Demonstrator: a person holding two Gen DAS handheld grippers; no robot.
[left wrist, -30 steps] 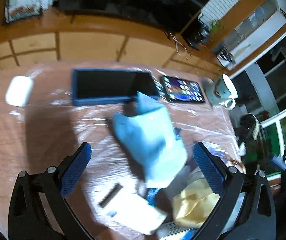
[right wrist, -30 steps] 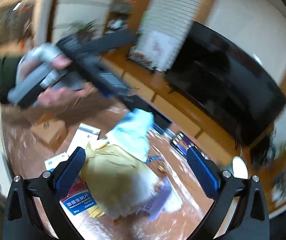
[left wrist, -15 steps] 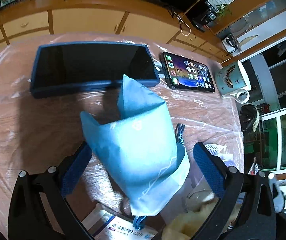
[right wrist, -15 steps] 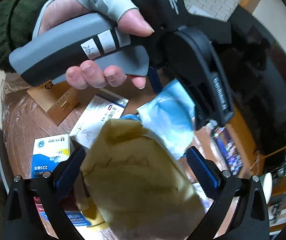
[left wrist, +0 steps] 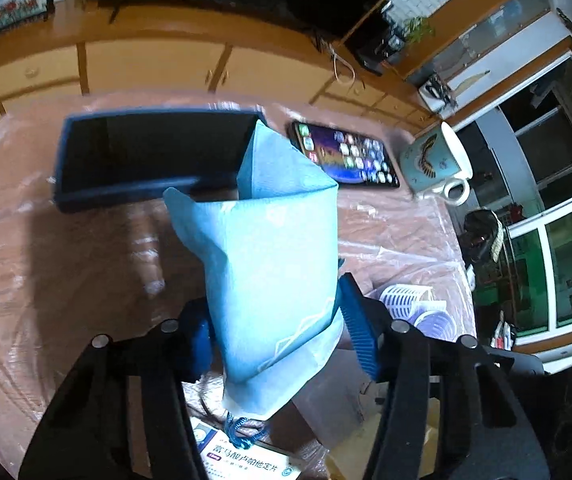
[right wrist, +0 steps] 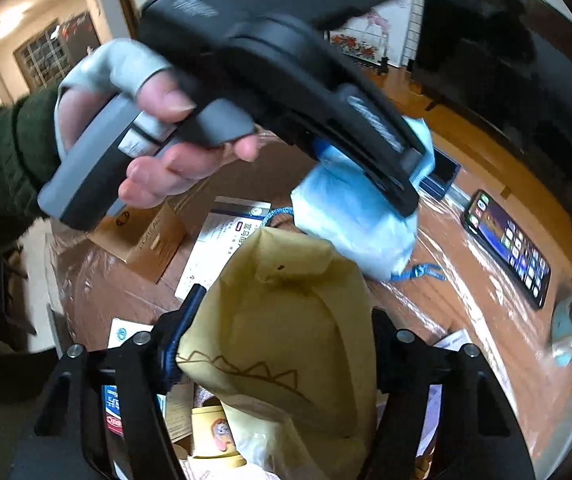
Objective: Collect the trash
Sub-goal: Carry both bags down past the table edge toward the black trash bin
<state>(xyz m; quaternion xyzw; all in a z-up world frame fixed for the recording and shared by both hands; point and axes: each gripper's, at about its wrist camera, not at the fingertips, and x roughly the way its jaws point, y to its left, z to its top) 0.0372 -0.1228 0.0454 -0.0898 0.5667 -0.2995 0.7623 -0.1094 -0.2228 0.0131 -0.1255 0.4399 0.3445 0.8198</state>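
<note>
Both tools have just been closing. The left tool (left wrist: 276,338), wide open a second ago, now has its jaws narrowed on the blue bag (left wrist: 274,264), and both pads press its sides. The right tool (right wrist: 272,350) has closed about halfway on the yellow bag (right wrist: 286,320), which fills the gap between its jaws; the grip looks firm, but the right pad is hidden. Both bags stand at the near edge of the tabletop (left wrist: 66,280), beside the medicine boxes (right wrist: 226,240). I judge both bags are now secured and ready to be lifted for collecting trash.
</note>
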